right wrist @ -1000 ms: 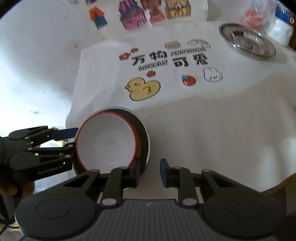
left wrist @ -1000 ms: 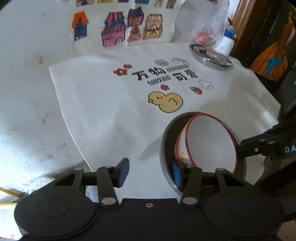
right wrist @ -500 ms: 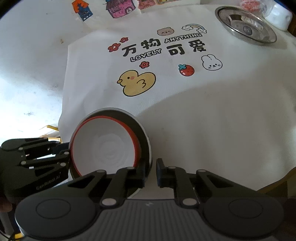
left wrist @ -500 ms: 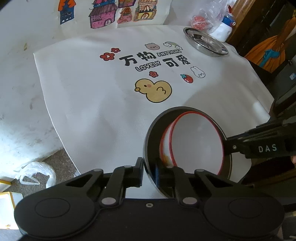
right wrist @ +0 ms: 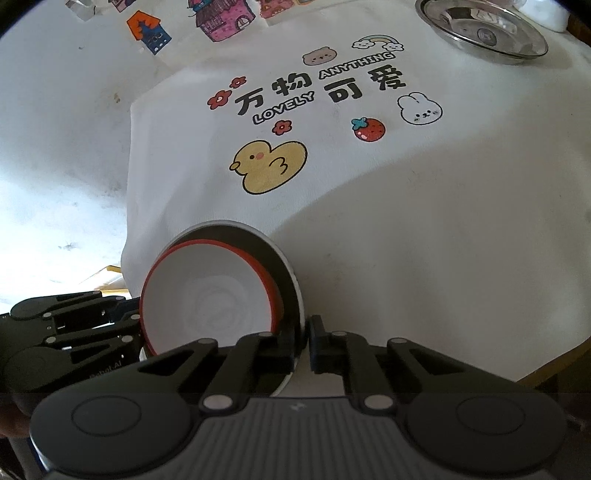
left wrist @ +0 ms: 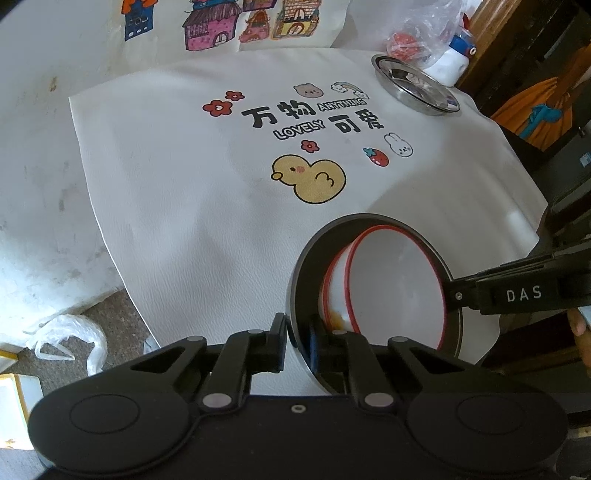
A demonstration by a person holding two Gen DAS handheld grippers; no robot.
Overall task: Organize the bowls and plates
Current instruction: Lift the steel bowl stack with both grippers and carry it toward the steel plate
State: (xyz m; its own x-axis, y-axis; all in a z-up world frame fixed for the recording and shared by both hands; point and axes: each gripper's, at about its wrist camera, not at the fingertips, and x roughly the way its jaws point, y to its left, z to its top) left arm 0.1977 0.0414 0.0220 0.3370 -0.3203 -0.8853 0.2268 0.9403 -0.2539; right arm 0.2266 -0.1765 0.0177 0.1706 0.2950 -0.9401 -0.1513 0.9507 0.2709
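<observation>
1. The red-rimmed white bowl point(left wrist: 391, 291) sits nested inside a grey plate point(left wrist: 301, 280), and the pair is tilted up on edge, off the bench, above its near edge.
2. My left gripper point(left wrist: 297, 345) is closed down on the plate's rim, one finger on each face of it.
3. My right gripper point(right wrist: 304, 341) pinches the opposite side of the same rim, its jaws nearly together with the plate edge between them.
4. So I carry the stack with both grippers at once; the bowl itself is not gripped, only resting in the plate.
5. Beneath is the white mat point(right wrist: 406, 221) with a yellow duck print point(right wrist: 269, 168), spread over the bench point(left wrist: 40, 155).
6. A steel dish point(right wrist: 480, 33) stands alone at the far corner, well apart from my stack.
7. As I judge it, bowl and plate are already combined; what remains is setting the stack down flat and bringing it together with the steel dish.
</observation>
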